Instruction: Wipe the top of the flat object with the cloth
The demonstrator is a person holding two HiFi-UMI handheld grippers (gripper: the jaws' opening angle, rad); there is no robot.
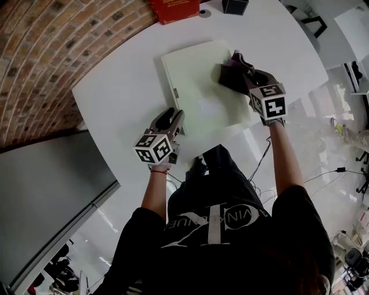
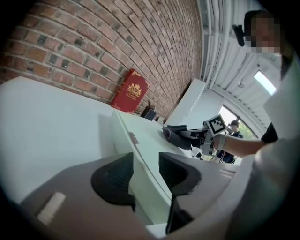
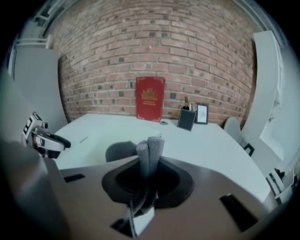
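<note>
The flat pale-green object [image 1: 199, 86] lies on the white table [image 1: 127, 86]. My right gripper [image 1: 239, 66] hovers over its far right corner, shut on a folded dark grey cloth [image 1: 230, 76]. In the right gripper view the cloth [image 3: 149, 152] sticks up between the closed jaws. My left gripper [image 1: 171, 118] sits at the object's near left corner. In the left gripper view the jaws [image 2: 146, 171] stand apart with the object's side edge [image 2: 143, 168] between them. I see no pad pressing on it.
A red book [image 1: 173, 8] leans on the brick wall at the table's far side, with a small black holder [image 1: 235, 6] beside it. The round table's edge runs close by my body. A chair [image 1: 311, 23] stands off to the far right.
</note>
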